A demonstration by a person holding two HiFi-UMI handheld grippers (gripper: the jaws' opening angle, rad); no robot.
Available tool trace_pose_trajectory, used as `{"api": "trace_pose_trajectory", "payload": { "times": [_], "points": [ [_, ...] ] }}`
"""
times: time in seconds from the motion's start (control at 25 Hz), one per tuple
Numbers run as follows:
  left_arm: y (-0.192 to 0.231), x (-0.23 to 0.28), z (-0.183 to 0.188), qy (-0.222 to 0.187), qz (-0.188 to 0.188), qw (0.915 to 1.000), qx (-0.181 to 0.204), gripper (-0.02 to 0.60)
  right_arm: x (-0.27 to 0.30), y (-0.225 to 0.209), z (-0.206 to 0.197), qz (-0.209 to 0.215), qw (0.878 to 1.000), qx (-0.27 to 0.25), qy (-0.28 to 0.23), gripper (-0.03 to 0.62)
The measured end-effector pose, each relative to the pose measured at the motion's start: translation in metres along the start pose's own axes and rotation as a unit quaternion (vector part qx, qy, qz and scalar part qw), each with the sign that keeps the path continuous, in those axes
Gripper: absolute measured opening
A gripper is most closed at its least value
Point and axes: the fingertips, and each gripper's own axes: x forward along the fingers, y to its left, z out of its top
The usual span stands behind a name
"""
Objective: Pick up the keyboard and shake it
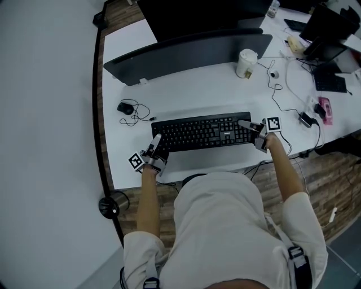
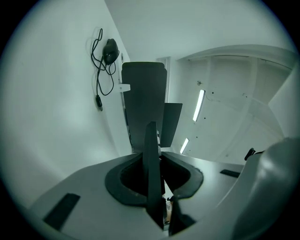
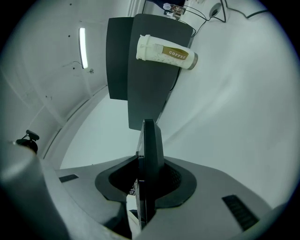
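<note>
The keyboard [image 1: 203, 131] lay lengthwise along the counter's [image 1: 186, 84] near edge. The left gripper's [image 1: 155, 144] narrow jaws clamped its left end, and the right gripper's [image 1: 251, 132] clamped its right end.

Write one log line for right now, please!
keyboard: level, at desk | left gripper: jaws round left end | right gripper: jaws round right end

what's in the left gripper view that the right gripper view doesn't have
Only the left gripper view: the black mouse with its looped cable, lying on the white desk.

Only the right gripper view: the white coffee cup, seen against the dark monitor, and cables at the top.

Both: the keyboard seen edge-on between the jaws, the monitor beyond it, and ceiling light strips.
</note>
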Motion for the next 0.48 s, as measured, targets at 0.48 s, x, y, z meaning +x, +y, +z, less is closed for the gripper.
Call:
{"api": "trace_pose_trajectory", "payload": {
  "times": [0.48],
  "points": [
    [0.0027, -0.0011, 0.0008, -0.007, 0.0, 1.0, -0.006, 0.098, 0.002, -0.0015, 0.0004, 0.002, 1.0, 0.007, 0.005, 0.137]
  ]
}}
